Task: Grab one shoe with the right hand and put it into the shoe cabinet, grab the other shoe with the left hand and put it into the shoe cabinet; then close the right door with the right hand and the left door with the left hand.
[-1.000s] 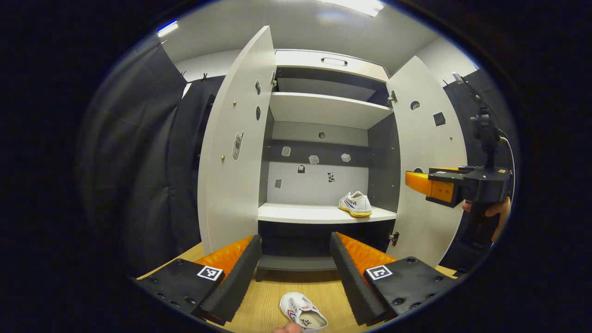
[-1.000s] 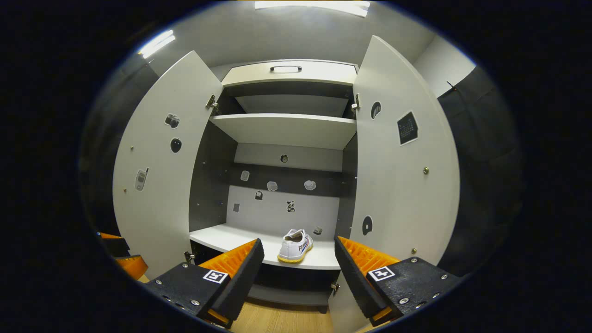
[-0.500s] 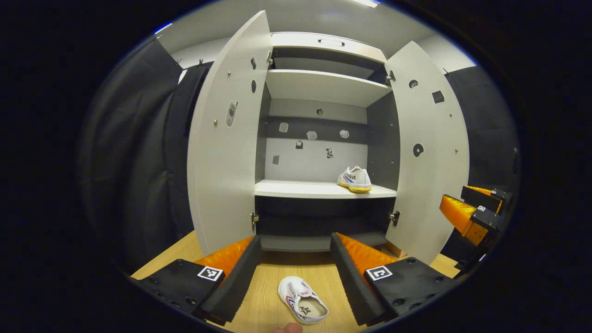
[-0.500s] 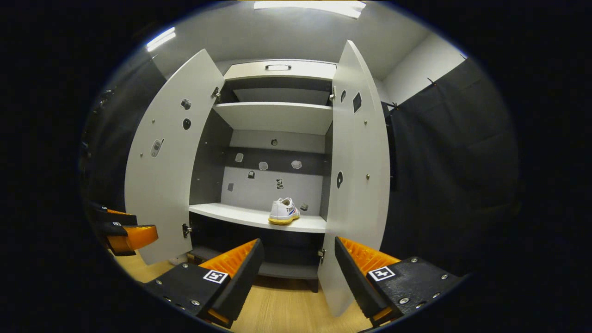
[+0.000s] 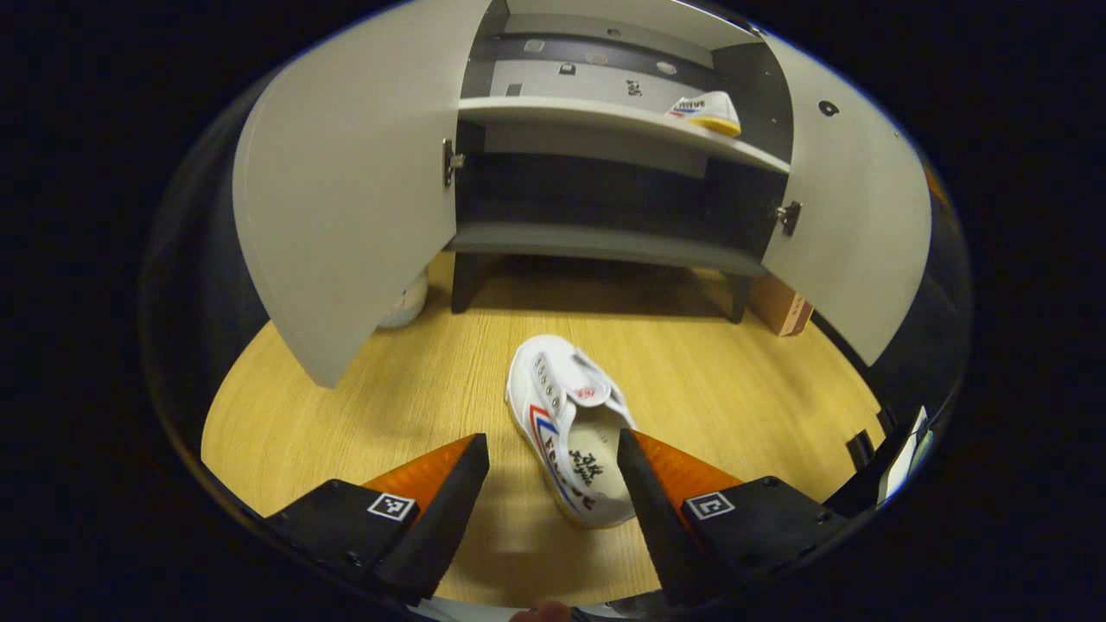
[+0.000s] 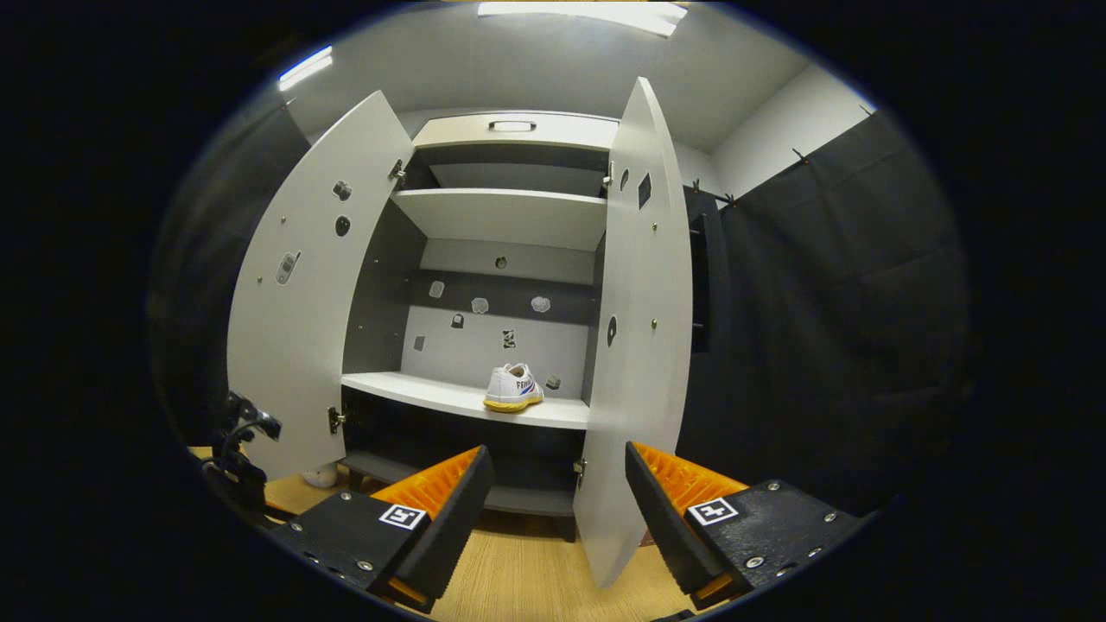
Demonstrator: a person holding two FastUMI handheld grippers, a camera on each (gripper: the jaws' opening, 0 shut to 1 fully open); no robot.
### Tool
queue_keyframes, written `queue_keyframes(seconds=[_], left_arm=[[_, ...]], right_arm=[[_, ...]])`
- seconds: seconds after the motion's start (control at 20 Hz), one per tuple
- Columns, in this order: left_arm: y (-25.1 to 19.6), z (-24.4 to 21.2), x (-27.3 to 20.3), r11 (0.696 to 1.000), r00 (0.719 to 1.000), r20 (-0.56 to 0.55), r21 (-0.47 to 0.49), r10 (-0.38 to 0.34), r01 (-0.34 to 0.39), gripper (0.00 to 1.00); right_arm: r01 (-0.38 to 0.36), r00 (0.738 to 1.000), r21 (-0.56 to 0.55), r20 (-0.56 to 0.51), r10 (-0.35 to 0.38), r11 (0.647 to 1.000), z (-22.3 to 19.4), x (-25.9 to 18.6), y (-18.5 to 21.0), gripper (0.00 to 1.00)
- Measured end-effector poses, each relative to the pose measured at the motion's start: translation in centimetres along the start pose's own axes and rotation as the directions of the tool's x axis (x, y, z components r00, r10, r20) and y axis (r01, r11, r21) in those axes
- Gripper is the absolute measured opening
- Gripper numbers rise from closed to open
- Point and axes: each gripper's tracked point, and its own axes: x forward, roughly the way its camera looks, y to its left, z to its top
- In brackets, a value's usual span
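Left tongs (image 5: 546,484) wide open, empty, over floor shoe (image 5: 570,428) | right tongs (image 6: 553,497) open, empty | I judge it light, soft canvas; I'd pinch the heel collar

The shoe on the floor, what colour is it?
White, with red and blue stripes; the shoe shows best in the left gripper view.

Ceiling strip lights (image 6: 577,15) brighten the right gripper view evenly, the cabinet (image 5: 605,186) shadows the wooden floor (image 5: 389,406) beneath, and fisheye curvature bends every edge.
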Motion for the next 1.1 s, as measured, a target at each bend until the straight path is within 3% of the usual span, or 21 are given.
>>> queue_keyframes(seconds=[0.3,0.75,0.8,0.9,0.95,1.05,1.1], left_arm=[[2.8,1.1,5.5,0.997,0.998,-0.006,-0.041,0.06,-0.061,1.0],[1.8,3.0,9.5,0.999,0.998,0.049,-0.04,0.034,-0.032,0.98],[1.2,3.1,9.5,0.999,0.998,0.054,-0.037,0.013,-0.011,0.91],[1.6,3.3,9.4,0.999,0.997,0.065,-0.02,0.043,-0.042,0.72],[2.1,3.4,9.5,0.997,0.995,0.072,-0.03,0.073,-0.071,0.7],[3.3,3.5,9.0,0.993,0.99,0.09,-0.06,0.111,-0.106,0.43],[3.4,3.5,9.0,0.993,0.991,0.086,-0.063,0.106,-0.101,0.18]], right_arm=[[0.04,0.998,-0.008,-0.042,-0.04,0.999,-0.9,-0.3,-1.7,0.94],[0.036,0.998,-0.038,-0.058,-0.038,0.999,-1.0,0.7,-2.1,0.94],[0.033,0.998,-0.038,-0.059,-0.035,0.999,-1.1,0.7,-2.1,0.94],[0.028,0.998,-0.04,-0.062,-0.03,0.999,-1.2,0.9,-1.9,0.94],[0.02,0.998,-0.038,-0.062,-0.023,0.999,-1.2,0.8,-1.7,0.94],[0.002,0.998,-0.032,-0.063,-0.004,0.999,-1.3,0.9,-1.2,0.94],[-0.007,0.998,-0.03,-0.063,0.005,1.0,-1.4,1.0,-0.9,0.94]])
